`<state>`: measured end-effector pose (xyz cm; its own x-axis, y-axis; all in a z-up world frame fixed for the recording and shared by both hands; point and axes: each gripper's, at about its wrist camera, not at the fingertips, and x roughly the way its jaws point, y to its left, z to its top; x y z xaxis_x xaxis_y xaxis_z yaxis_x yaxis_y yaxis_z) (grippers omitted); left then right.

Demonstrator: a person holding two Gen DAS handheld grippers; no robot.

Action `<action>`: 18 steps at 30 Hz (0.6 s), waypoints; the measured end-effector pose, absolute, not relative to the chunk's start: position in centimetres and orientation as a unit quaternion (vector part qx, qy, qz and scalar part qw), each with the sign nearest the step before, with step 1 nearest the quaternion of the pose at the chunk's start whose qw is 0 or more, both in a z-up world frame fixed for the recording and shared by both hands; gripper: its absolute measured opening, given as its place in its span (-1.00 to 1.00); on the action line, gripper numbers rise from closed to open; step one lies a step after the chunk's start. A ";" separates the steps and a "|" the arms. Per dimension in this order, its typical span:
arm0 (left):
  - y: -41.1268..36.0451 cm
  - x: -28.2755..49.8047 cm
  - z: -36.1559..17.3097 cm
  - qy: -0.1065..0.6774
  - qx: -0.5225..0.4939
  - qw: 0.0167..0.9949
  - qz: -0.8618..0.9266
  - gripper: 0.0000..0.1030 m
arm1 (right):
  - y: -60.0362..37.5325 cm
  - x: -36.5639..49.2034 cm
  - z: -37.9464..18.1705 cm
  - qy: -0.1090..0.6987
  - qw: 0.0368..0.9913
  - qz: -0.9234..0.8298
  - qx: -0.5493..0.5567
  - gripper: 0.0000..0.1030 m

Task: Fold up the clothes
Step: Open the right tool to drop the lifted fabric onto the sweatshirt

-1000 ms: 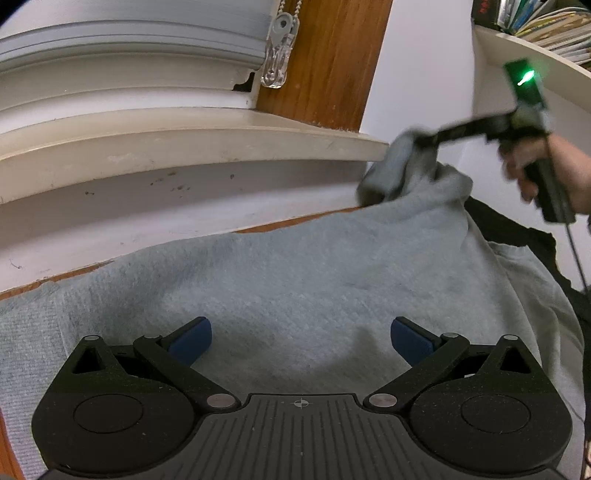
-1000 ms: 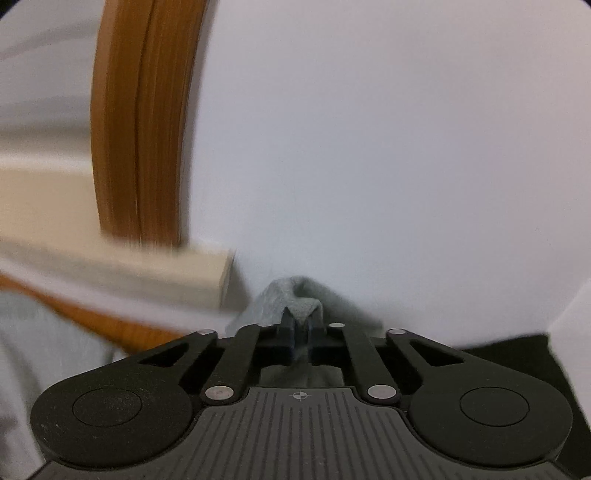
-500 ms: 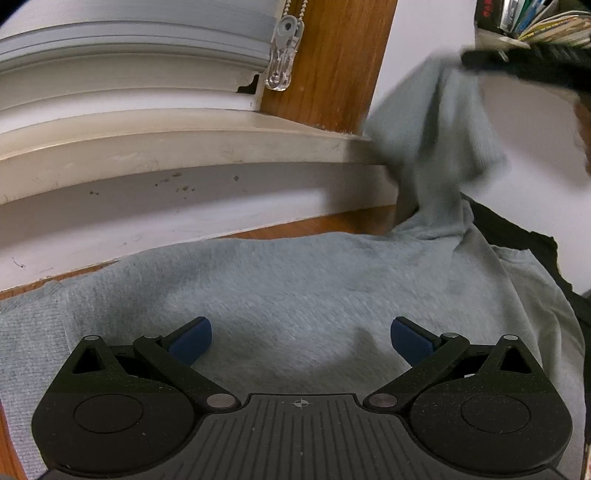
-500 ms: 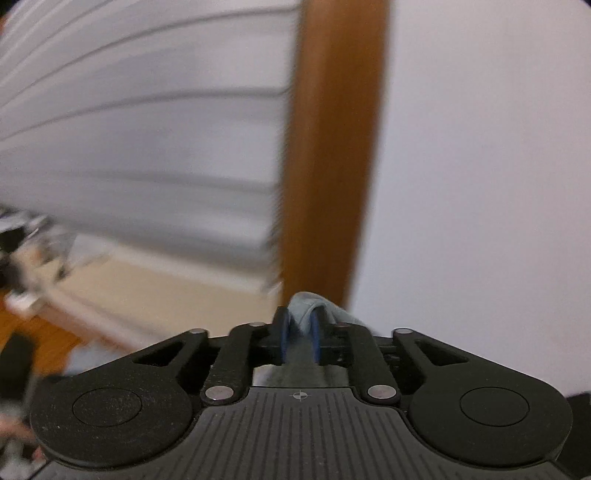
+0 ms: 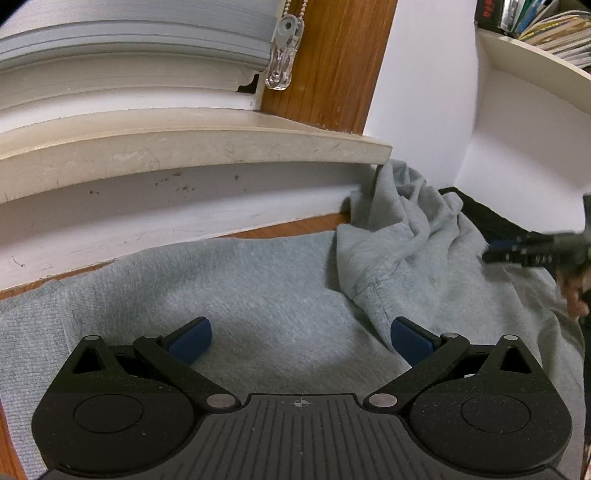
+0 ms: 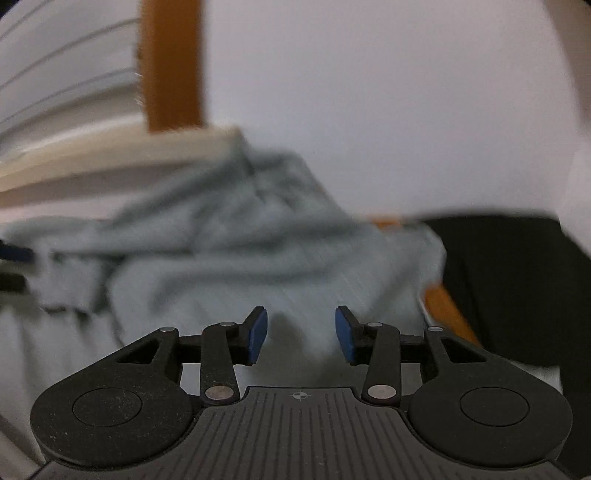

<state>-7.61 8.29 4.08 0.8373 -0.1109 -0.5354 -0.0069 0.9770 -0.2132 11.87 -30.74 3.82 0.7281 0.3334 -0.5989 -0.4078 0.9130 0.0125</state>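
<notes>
No text can be read; print on the shelved books [image 5: 546, 22] is too small.

Window sill [image 5: 184, 147], blind [image 5: 129, 48], bookshelf [image 5: 535, 48]

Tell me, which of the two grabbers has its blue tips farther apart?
The left gripper. Its blue pads sit wide apart over the flat grey sweatshirt. The right gripper has only a small gap, its jaws having just been opening, with nothing pinched between them.
</notes>
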 end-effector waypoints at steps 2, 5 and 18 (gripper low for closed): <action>8.0 -7.8 4.2 0.277 -0.096 0.956 -0.027 1.00 | -32.0 12.3 2.7 0.314 0.928 0.196 -0.043 -0.01; 7.7 -8.1 5.0 0.254 -0.114 0.960 -0.010 0.95 | -32.6 12.0 1.9 0.308 0.929 0.204 -0.024 0.02; 3.5 -2.2 5.0 0.309 -0.085 0.947 -0.036 0.00 | -32.3 11.8 1.4 0.303 0.929 0.210 -0.026 0.18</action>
